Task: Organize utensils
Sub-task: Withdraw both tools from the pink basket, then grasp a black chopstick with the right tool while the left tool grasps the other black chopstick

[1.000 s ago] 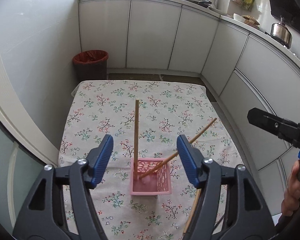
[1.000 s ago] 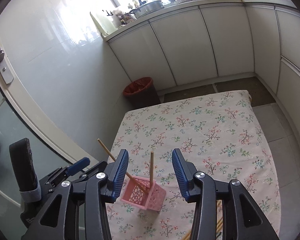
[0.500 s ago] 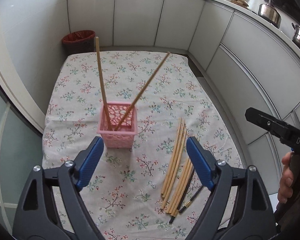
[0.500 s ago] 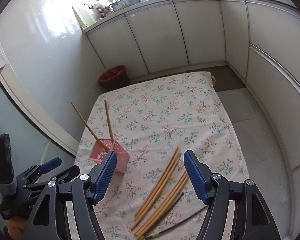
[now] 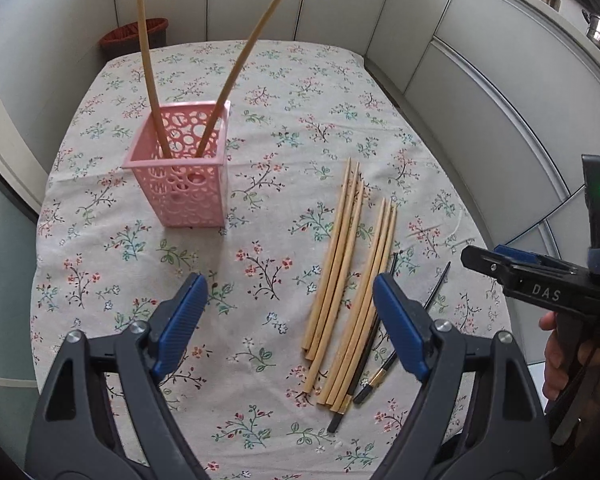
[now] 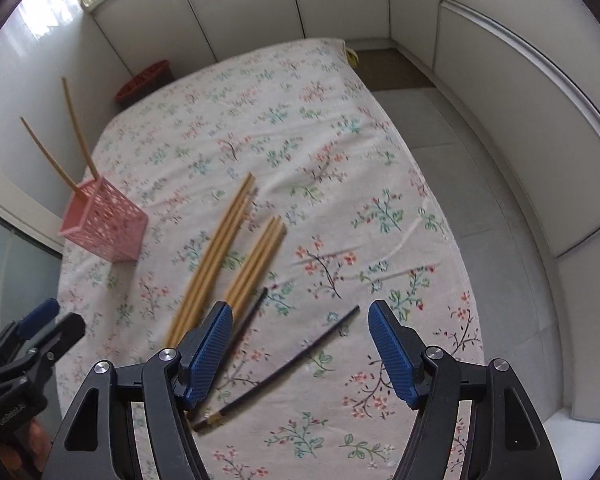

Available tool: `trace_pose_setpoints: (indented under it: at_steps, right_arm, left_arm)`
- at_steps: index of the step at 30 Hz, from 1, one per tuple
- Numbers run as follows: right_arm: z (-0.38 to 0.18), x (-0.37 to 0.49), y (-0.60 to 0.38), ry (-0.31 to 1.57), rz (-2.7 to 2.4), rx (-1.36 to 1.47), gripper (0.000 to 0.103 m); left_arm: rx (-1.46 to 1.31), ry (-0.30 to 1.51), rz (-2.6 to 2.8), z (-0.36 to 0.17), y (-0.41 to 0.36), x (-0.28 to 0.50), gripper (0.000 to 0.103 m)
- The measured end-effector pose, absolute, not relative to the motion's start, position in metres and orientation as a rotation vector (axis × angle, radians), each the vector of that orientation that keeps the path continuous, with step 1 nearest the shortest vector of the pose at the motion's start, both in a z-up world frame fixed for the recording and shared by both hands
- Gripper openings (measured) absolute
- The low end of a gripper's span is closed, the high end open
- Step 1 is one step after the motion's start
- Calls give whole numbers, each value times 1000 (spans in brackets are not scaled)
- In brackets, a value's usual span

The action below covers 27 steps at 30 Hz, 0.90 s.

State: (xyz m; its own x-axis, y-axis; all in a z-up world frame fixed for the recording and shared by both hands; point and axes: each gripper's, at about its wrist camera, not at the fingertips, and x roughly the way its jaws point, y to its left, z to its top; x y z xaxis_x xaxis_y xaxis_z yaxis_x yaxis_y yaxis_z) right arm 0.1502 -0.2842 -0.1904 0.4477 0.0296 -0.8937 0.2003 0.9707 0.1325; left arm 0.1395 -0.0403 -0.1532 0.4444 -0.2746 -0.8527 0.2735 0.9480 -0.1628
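A pink perforated holder [image 5: 182, 172] [image 6: 104, 222] stands on the floral tablecloth with two wooden chopsticks [image 5: 148, 60] [image 6: 74, 132] leaning in it. Several loose wooden chopsticks [image 5: 352, 276] [image 6: 228, 248] lie in a bundle to its right, with two black chopsticks [image 6: 284, 368] [image 5: 380, 376] beside them. My left gripper [image 5: 288, 320] is open and empty, above the cloth near the bundle's near ends. My right gripper [image 6: 300, 352] is open and empty, over a black chopstick.
The table [image 5: 300, 92] is ringed by white cabinets [image 6: 500, 92] at the back and right. A red-lined bin [image 5: 134, 36] stands on the floor past the far left corner. The right gripper's body [image 5: 540, 284] shows at the right edge of the left wrist view.
Both grippers have pulled back from the pink holder and lowered toward the loose chopsticks, which now sit between and ahead of the fingers. Both stay open.
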Motion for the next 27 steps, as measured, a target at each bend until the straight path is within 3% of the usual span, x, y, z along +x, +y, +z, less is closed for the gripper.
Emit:
trace_pose_setpoints:
  at_steps: [8, 12, 17, 20, 24, 27]
  right_arm:
    - [-259, 163, -306, 1292, -165, 267, 71]
    - [-260, 168, -297, 1272, -150, 209, 68]
    - [-259, 165, -280, 1278, -182, 73, 53]
    - [-257, 160, -282, 1276, -161, 69, 32]
    - [-255, 155, -293, 1277, -120, 75, 9]
    - [-253, 151, -306, 1293, -87, 146, 5]
  left_arm:
    - [-2, 1128, -367, -176, -46, 146, 84]
    - [-4, 1144, -380, -180, -49, 149, 81]
    - [-6, 1165, -417, -184, -60, 149, 72]
    - [0, 1171, -452, -185, -70, 147, 64]
    - [1, 1194, -530, -189, -86, 146, 43]
    - [-4, 1229, -600, -194, -102, 147, 27]
